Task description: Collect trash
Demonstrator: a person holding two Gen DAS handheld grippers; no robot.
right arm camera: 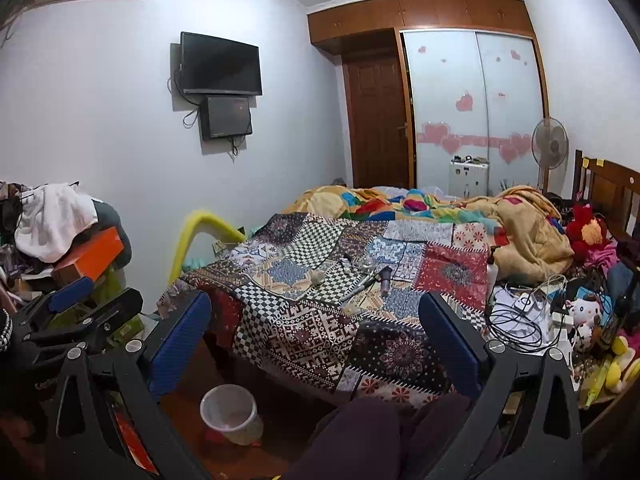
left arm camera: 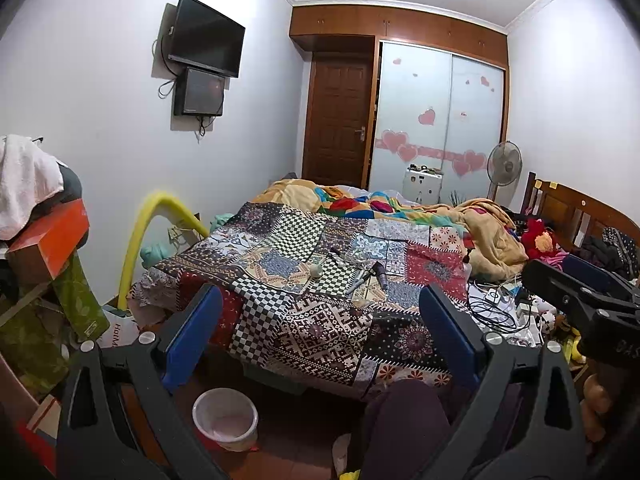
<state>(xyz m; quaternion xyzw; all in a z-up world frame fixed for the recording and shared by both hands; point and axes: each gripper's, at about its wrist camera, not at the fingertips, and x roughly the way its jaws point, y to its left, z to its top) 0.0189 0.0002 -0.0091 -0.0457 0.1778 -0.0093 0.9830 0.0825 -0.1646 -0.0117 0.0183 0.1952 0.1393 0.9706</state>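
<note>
A patchwork bedspread (left arm camera: 320,320) covers the bed, also in the right wrist view (right arm camera: 320,320). On it lie a crumpled white paper ball (left arm camera: 316,270) (right arm camera: 318,277), pen-like wrappers (left arm camera: 360,280) (right arm camera: 360,282) and a small dark tube (left arm camera: 379,274) (right arm camera: 385,278). A pale waste bin (left arm camera: 226,418) (right arm camera: 232,414) stands on the floor by the bed's near corner. My left gripper (left arm camera: 320,320) is open and empty, held short of the bed. My right gripper (right arm camera: 316,320) is open and empty, beside it. The right gripper shows at the right edge of the left wrist view (left arm camera: 580,300).
Tangled cables and chargers (left arm camera: 496,304) (right arm camera: 520,316) lie at the bed's right. A heaped blanket (left arm camera: 480,224) and toys (right arm camera: 584,312) sit further right. Piled boxes and clothes (left arm camera: 44,232) stand left. A yellow foam tube (left arm camera: 140,236) arches beside the bed. My knee (left arm camera: 404,428) is below.
</note>
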